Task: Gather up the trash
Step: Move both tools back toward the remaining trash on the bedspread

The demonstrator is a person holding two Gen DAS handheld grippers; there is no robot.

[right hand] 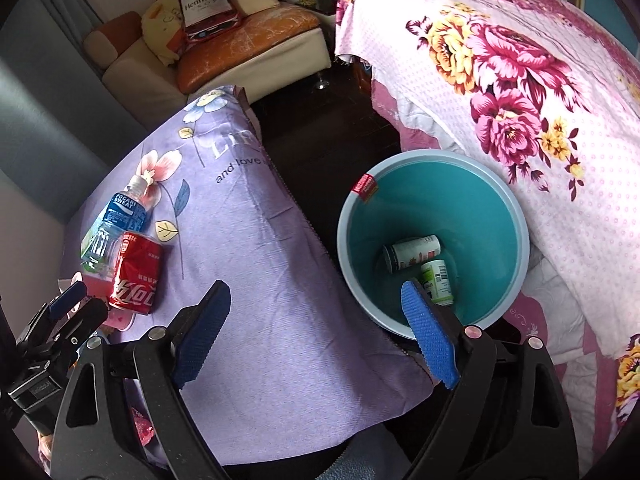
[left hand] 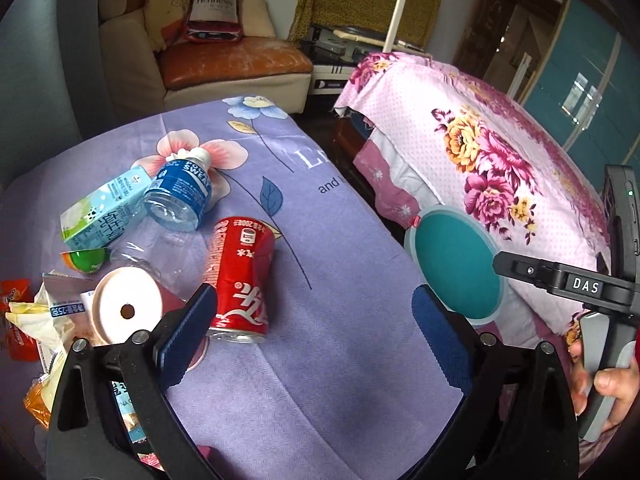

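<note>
A dented red cola can [left hand: 240,280] lies on the purple floral cloth [left hand: 328,360], just right of my left gripper's left finger. My left gripper [left hand: 312,328] is open and empty above the cloth. A blue-label Pocari Sweat bottle [left hand: 180,188], a green milk carton [left hand: 104,212] and a white lid with a hole [left hand: 128,308] lie further left. My right gripper [right hand: 316,332] is open and empty, its right finger over the rim of the teal bin [right hand: 500,216]. Two small bottles [right hand: 412,256] lie in the bin. The can [right hand: 136,272] also shows in the right wrist view.
Wrappers and packets [left hand: 36,320] pile at the cloth's left edge. A bed with a pink floral cover [right hand: 520,80] stands right of the bin. A sofa with cushions [left hand: 224,60] is behind. A dark floor gap [right hand: 328,132] separates table and bed.
</note>
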